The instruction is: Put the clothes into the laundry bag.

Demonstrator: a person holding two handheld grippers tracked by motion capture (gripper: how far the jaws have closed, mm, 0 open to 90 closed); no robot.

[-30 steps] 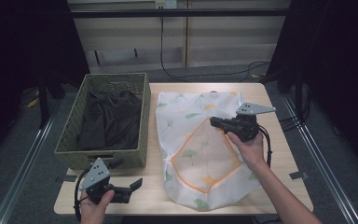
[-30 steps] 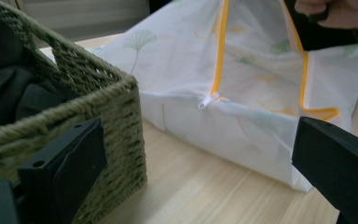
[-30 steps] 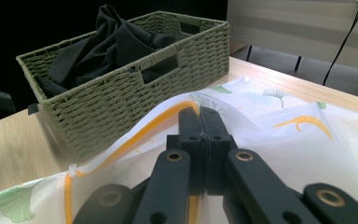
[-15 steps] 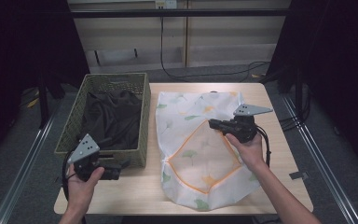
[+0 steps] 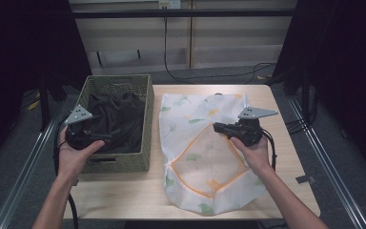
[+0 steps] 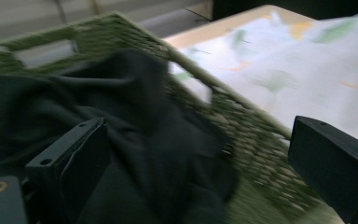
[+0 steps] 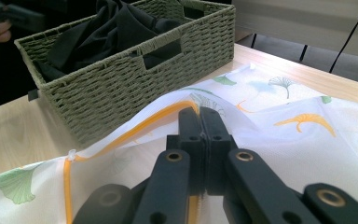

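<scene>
A white mesh laundry bag (image 5: 205,114) printed with ginkgo leaves lies flat on the table, its orange-edged mouth (image 5: 190,150) facing the person. My right gripper (image 5: 218,127) is shut on that orange rim (image 7: 168,116) and lifts it slightly off the bag. A dark garment (image 5: 116,119) lies bunched inside a green woven basket (image 5: 147,119) at the table's left. My left gripper (image 5: 104,138) hovers over the basket's near part, its jaws wide open (image 6: 205,154) with the dark cloth (image 6: 135,121) beneath and nothing between them.
The basket's woven wall (image 6: 247,121) stands between the left gripper and the bag. Bare wooden tabletop (image 5: 124,191) runs along the front edge. Cables trail from both grippers. Dark curtains flank the table, and a pale cabinet stands behind.
My left gripper has risen from the table's front left corner and moved over the basket. The right gripper has stayed put, still clamped on the bag's rim.
</scene>
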